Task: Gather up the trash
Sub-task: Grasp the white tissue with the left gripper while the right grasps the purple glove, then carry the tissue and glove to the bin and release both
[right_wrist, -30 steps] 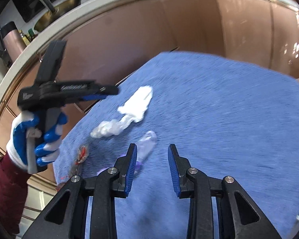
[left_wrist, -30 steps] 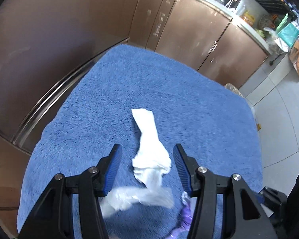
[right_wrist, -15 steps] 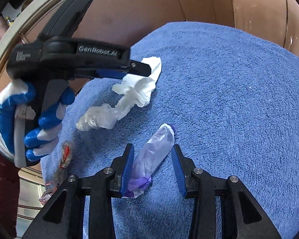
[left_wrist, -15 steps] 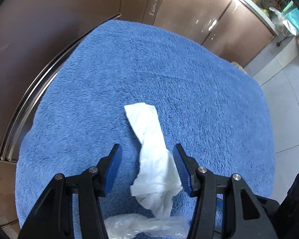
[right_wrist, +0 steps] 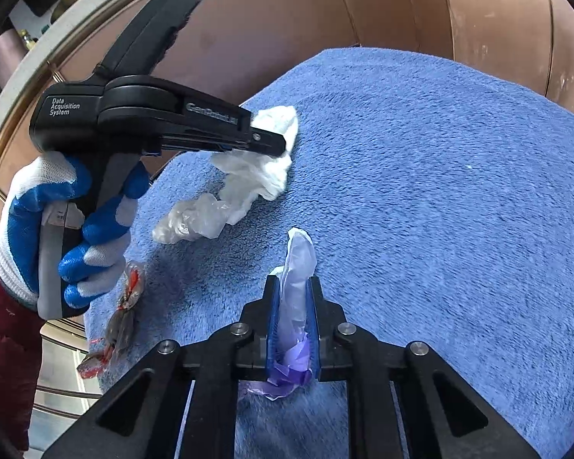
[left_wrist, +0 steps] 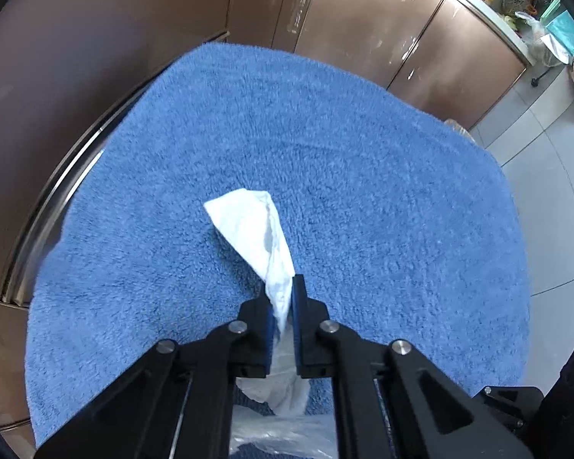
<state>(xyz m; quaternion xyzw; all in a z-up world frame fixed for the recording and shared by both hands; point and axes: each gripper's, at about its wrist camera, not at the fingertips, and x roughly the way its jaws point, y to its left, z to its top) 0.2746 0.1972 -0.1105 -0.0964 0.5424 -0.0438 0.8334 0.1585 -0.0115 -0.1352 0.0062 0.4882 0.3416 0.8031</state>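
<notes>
Tissue (left_wrist: pixel 256 229) now pinched by left tongs (left_wrist: pixel 283 302) — purple wrapper (right_wrist: pixel 296 294) by right tongs (right_wrist: pixel 292 317) — both just closed.

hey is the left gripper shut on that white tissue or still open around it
Shut on it. The left gripper has just closed, and its blue pads pinch the white tissue, squeezing it narrow between them on the blue towel.

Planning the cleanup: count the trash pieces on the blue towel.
4: white tissue in the left gripper; purple wrapper in the right gripper; clear plastic beside the tissue; red-printed wrapper at the towel's edge. More may be hidden.
</notes>
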